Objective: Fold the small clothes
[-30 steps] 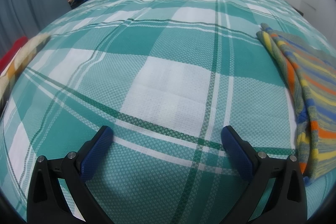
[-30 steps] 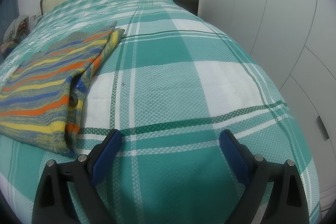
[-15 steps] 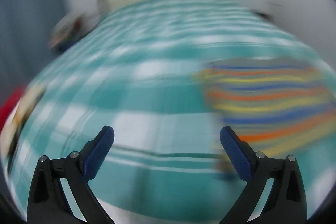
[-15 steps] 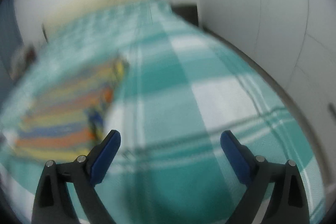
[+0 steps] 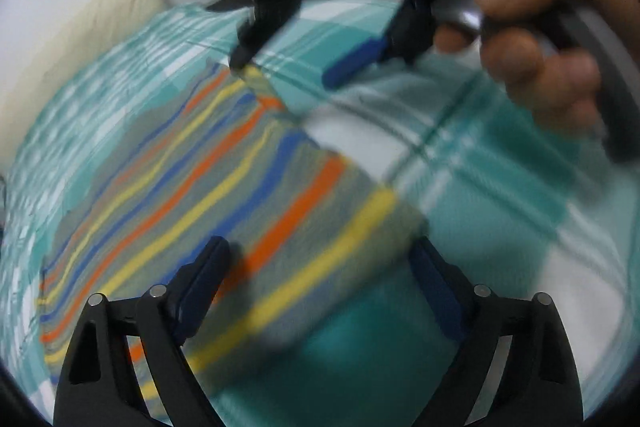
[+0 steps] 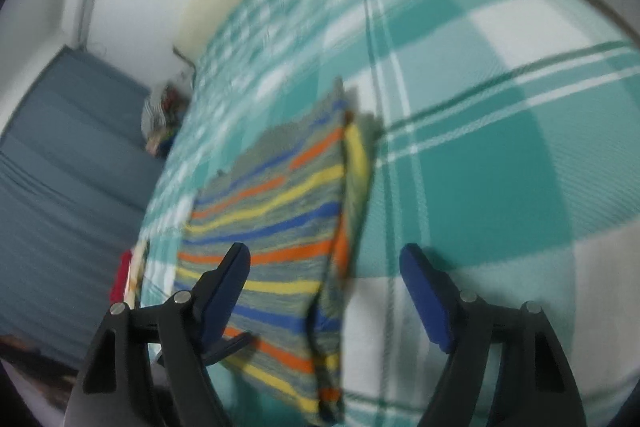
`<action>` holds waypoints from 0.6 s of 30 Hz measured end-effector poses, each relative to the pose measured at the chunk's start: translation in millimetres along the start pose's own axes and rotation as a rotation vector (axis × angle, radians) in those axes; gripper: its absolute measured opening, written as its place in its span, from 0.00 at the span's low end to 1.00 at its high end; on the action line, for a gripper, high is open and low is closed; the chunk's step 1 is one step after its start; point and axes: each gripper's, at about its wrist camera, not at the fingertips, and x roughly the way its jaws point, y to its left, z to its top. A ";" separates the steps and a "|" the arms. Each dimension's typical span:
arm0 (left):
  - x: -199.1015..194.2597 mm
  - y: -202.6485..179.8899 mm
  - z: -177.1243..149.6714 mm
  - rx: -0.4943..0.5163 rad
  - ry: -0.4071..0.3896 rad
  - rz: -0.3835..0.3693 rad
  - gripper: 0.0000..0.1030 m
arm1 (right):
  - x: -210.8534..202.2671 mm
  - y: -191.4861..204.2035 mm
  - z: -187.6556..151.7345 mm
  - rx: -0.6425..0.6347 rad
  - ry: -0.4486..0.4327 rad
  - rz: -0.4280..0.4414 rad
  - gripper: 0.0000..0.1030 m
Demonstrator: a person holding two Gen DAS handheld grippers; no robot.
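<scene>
A folded striped knit garment (image 5: pixel 208 187), grey with orange, yellow and blue stripes, lies flat on the bed; it also shows in the right wrist view (image 6: pixel 280 227). My left gripper (image 5: pixel 320 267) is open and hovers over the garment's near corner, its jaws astride the edge. My right gripper (image 6: pixel 324 267) is open above the garment's right folded edge. In the left wrist view the right gripper (image 5: pixel 292 63), held by a hand, hangs over the garment's far corner. The frames are blurred by motion.
The bed has a teal and white checked cover (image 6: pixel 480 147). A cream headboard (image 5: pixel 80 39) stands at the far end. A pile of clothes (image 6: pixel 164 115) and grey curtains (image 6: pixel 60 167) lie left of the bed. A red and cream item (image 6: pixel 126 275) lies at the bed's left edge.
Both grippers have swung in over the striped garment from the bare cover beside it. Both stay open. The garment has not moved.
</scene>
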 end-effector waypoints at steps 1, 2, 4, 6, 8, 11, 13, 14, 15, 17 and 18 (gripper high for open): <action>2.6 5.0 2.2 -0.039 -0.002 0.001 0.87 | 6.6 -2.7 4.2 0.000 0.018 0.024 0.73; 2.6 8.6 1.7 -0.070 -0.007 -0.009 0.70 | 15.5 -5.2 10.7 0.005 0.045 0.062 0.73; 2.8 11.0 1.5 -0.097 -0.013 -0.024 0.38 | 25.9 -5.5 23.6 0.004 0.073 0.090 0.73; 2.1 9.7 1.3 -0.098 -0.031 0.002 0.19 | 39.2 -1.8 39.3 -0.005 0.093 0.106 0.70; 3.3 12.4 3.0 -0.120 -0.048 0.006 0.11 | 56.4 -1.1 50.9 0.021 0.118 0.124 0.64; -10.9 31.2 -3.9 -0.199 -0.100 -0.049 0.08 | 73.2 2.7 61.7 0.022 0.103 0.040 0.14; -26.5 48.6 -12.9 -0.257 -0.131 -0.077 0.08 | 71.7 11.8 59.4 0.007 0.055 0.025 0.11; -36.0 59.2 -19.6 -0.289 -0.145 -0.085 0.08 | 68.1 20.6 56.9 -0.012 0.022 0.036 0.11; -43.4 64.9 -24.7 -0.313 -0.150 -0.091 0.07 | 64.5 30.8 55.6 -0.031 -0.004 0.055 0.10; -61.8 92.5 -39.1 -0.385 -0.158 -0.100 0.07 | 59.8 63.8 52.1 -0.082 -0.029 0.068 0.10; -67.2 104.9 -42.5 -0.409 -0.160 -0.097 0.07 | 61.3 80.4 54.8 -0.112 -0.025 0.070 0.10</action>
